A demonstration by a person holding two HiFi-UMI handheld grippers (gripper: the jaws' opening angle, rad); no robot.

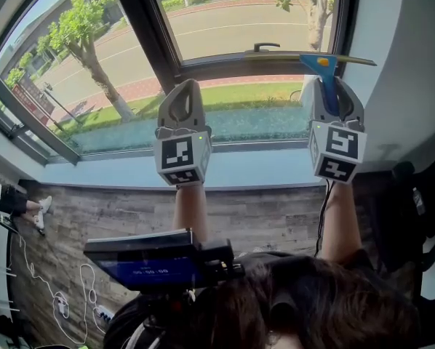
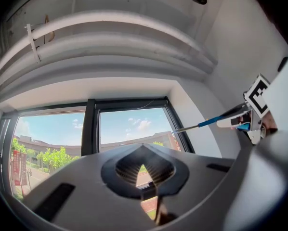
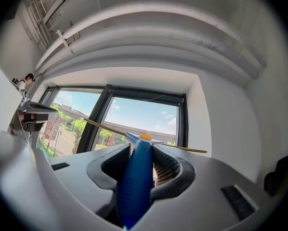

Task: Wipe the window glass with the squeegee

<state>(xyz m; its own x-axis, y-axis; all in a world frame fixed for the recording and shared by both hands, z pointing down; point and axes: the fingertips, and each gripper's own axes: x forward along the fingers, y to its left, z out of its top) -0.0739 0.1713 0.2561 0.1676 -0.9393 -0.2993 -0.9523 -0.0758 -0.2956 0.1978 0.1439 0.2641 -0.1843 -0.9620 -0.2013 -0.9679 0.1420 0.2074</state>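
The squeegee has a blue handle [image 1: 327, 87] and a long thin blade [image 1: 276, 55] with an orange dot. My right gripper [image 1: 332, 86] is shut on the handle and holds the blade up against the right window glass [image 1: 232, 24], near the frame's lower bar. In the right gripper view the handle [image 3: 136, 182] fills the jaws and the blade [image 3: 177, 148] crosses the pane. My left gripper [image 1: 182, 87] stands to the left by the central frame post [image 1: 148, 38], shut with nothing in it. The left gripper view shows the squeegee [image 2: 209, 122] at right.
A black window handle [image 1: 265, 47] sits on the frame bar beside the blade. A pale sill [image 1: 123, 174] runs below, and a white wall [image 1: 414, 64] closes the right side. A dark screen device [image 1: 148, 260] hangs near my chest. Cables [image 1: 57, 297] lie on the wooden floor.
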